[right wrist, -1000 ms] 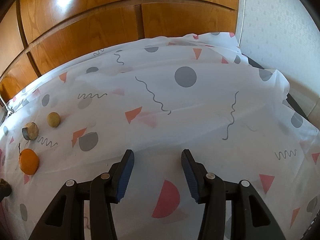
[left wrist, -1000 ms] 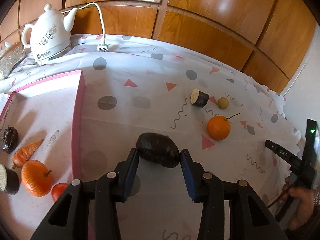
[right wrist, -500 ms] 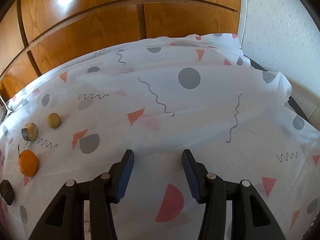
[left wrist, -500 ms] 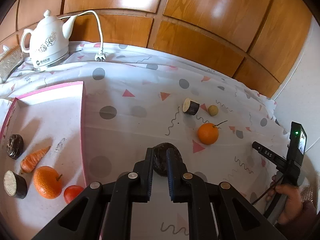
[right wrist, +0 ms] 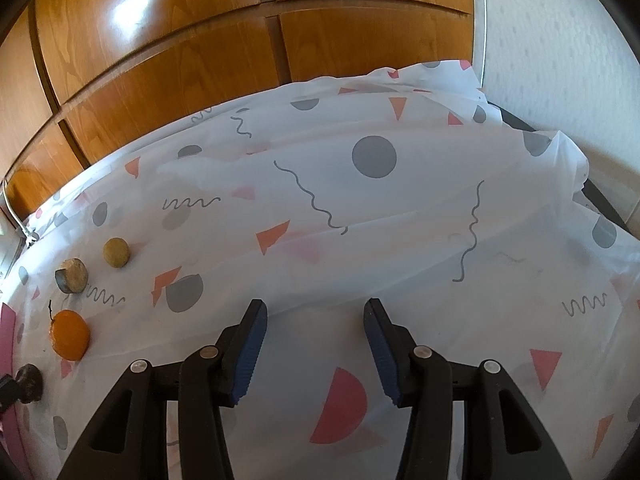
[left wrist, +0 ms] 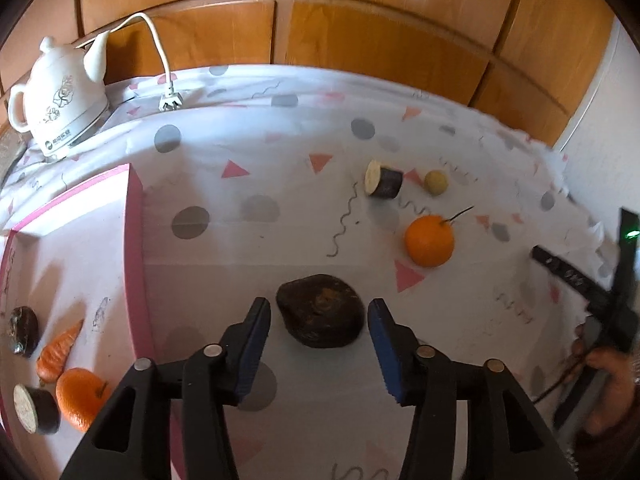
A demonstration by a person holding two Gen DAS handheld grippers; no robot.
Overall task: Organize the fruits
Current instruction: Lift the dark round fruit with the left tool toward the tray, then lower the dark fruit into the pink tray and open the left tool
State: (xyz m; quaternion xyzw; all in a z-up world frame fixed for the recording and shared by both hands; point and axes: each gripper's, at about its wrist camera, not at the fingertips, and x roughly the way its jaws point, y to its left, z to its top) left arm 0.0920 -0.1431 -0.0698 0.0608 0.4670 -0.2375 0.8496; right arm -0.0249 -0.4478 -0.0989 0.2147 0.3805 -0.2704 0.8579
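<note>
A dark, wrinkled fruit (left wrist: 320, 320) lies on the patterned cloth just right of the pink tray (left wrist: 134, 240). My left gripper (left wrist: 318, 301) straddles its near end; the jaws are opening and the blue pads stand clear of it on both sides. Farther right lie an orange (left wrist: 429, 242), a cut eggplant piece (left wrist: 384, 184) and a small yellow-brown fruit (left wrist: 436, 183). The tray holds an orange (left wrist: 78, 398), a carrot (left wrist: 58, 354), a dark fruit (left wrist: 23, 330) and an eggplant piece (left wrist: 34, 408). My right gripper (right wrist: 316, 312) hovers open over bare cloth with nothing between its fingers.
A white kettle (left wrist: 60, 108) with a cord and plug (left wrist: 170, 100) stands at the back left. Wooden panels run along the back. In the right wrist view the loose orange (right wrist: 69, 334) and the dark fruit (right wrist: 29, 380) sit at the far left. A hand (left wrist: 608, 384) holds the other gripper at right.
Half a second ago the left jaws were shut with the dark fruit beyond their tips; now they stand apart on either side of it, closer in. The right gripper has stayed put.
</note>
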